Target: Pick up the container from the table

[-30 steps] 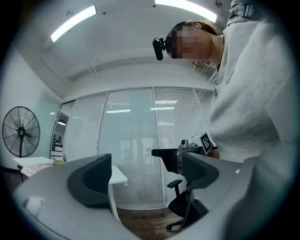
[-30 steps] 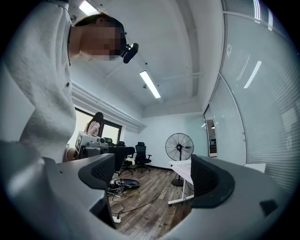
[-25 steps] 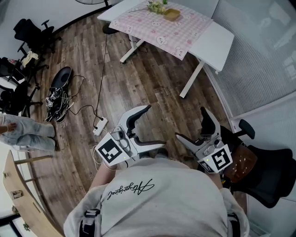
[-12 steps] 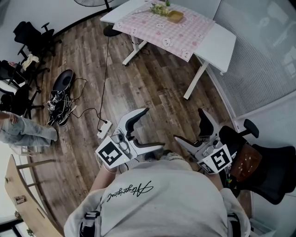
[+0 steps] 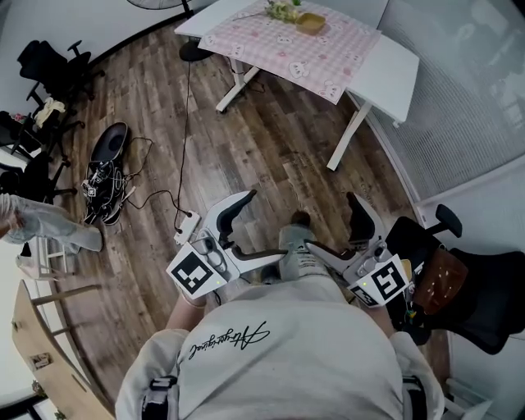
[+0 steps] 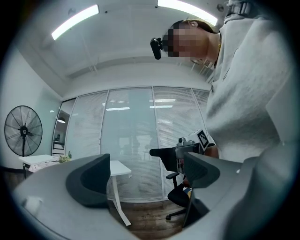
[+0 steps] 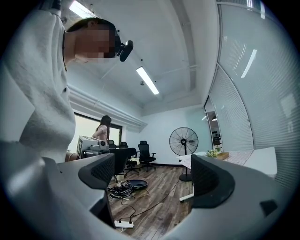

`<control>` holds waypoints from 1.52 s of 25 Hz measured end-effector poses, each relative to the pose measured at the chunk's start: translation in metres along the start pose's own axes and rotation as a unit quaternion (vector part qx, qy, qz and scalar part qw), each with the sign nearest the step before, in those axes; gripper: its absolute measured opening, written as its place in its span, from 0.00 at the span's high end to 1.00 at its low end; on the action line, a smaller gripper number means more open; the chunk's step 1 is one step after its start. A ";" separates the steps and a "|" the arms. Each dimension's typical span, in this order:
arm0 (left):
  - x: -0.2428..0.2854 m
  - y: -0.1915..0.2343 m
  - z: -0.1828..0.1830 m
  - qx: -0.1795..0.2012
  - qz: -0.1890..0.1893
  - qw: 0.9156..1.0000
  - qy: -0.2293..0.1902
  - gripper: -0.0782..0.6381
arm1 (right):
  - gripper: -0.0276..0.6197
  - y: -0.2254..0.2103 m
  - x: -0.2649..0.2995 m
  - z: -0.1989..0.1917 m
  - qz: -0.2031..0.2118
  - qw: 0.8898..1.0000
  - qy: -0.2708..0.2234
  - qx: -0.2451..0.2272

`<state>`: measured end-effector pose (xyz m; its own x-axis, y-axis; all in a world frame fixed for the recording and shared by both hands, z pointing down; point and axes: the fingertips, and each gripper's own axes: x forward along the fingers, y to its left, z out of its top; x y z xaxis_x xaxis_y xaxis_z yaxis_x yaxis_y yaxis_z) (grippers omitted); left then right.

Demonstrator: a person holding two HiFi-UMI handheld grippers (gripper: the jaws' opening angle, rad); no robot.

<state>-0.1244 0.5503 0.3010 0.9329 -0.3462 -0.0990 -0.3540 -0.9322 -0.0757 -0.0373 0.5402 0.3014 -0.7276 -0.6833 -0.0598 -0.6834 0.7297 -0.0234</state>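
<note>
The container (image 5: 310,23) is a small tan tray on the pink checked cloth of a white table (image 5: 385,78) at the top of the head view, next to a green plant (image 5: 281,11). It is far from both grippers. My left gripper (image 5: 257,230) and right gripper (image 5: 343,233) are held close to my body above the wood floor, both open and empty. In the right gripper view the container (image 7: 221,155) shows small on the table past the open right gripper (image 7: 152,176). The left gripper (image 6: 145,176) frames a table leg and a chair.
A power strip (image 5: 187,223) with cables lies on the floor front left, beyond it a black dish-shaped device (image 5: 108,141) and office chairs (image 5: 49,66). A black chair (image 5: 467,303) stands at my right beside the glass wall. A standing fan (image 7: 183,140) is near the table. Another person's legs (image 5: 41,225) are at left.
I have stepped toward the table: it sits slightly nearer in the head view, and my foot has come forward between the two grippers. Both grippers stay open.
</note>
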 end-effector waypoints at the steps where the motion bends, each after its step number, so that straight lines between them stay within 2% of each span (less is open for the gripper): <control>1: 0.001 0.002 -0.001 0.000 0.001 1.000 0.001 0.24 | 0.20 -0.002 0.002 -0.001 0.001 1.000 0.001 0.000; 9: 0.015 0.035 -0.008 0.000 0.018 1.000 0.003 0.24 | 0.20 -0.035 0.025 -0.006 0.011 1.000 0.000 0.003; 18: 0.059 0.094 -0.013 0.024 0.022 0.999 0.000 0.24 | 0.20 -0.101 0.057 -0.003 0.015 1.000 -0.002 -0.010; 25: 0.092 0.140 -0.012 0.021 0.029 0.999 -0.006 0.24 | 0.20 -0.150 0.088 0.001 0.023 1.000 -0.002 -0.009; 31: 0.110 0.175 -0.021 0.004 0.039 0.999 0.006 0.24 | 0.20 -0.183 0.110 0.004 0.035 0.999 -0.005 0.003; 38: 0.147 0.215 -0.017 0.009 0.047 0.999 -0.002 0.24 | 0.20 -0.234 0.130 0.008 0.044 0.999 -0.004 0.009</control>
<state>-0.0618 0.2977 0.2866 0.8955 -0.4312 -0.1104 -0.4408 -0.8936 -0.0847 0.0285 0.2813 0.2907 -0.7845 -0.6161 -0.0702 -0.6152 0.7875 -0.0366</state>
